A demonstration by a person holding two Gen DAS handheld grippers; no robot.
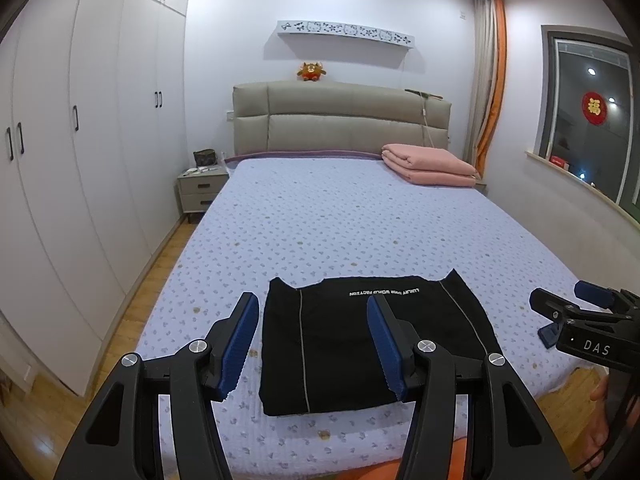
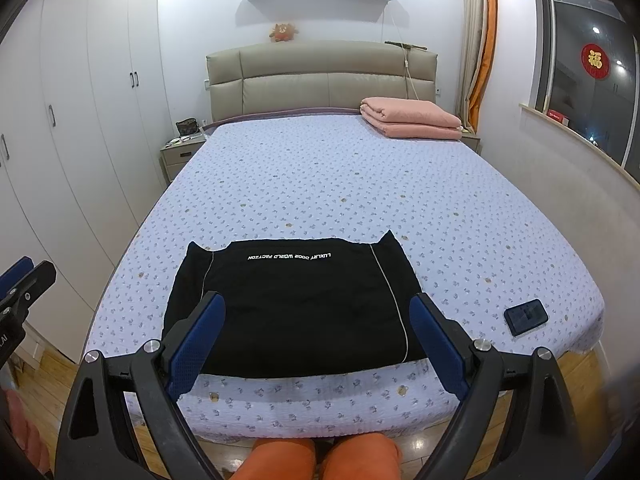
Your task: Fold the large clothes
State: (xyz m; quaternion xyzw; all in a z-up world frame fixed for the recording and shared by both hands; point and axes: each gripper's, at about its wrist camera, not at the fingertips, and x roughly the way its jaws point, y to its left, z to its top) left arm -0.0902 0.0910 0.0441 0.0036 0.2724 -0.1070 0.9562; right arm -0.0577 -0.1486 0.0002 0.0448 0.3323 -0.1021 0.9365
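Two tools are in your hands, but start with the bed [image 2: 360, 184]: its lilac dotted cover fills both views. Your folded pink blanket [image 2: 412, 118] lies at the head-end right corner. Near the foot edge, about midway along it, the black garment [image 2: 288, 304] lies folded flat into a rectangle, white lettering on top. Your left tool [image 1: 312, 344] hangs above it with fingers spread and nothing between them. Your right tool [image 2: 316, 344] is likewise spread wide and empty. Smallest, a dark phone [image 2: 526, 316] rests near the foot-end right corner.
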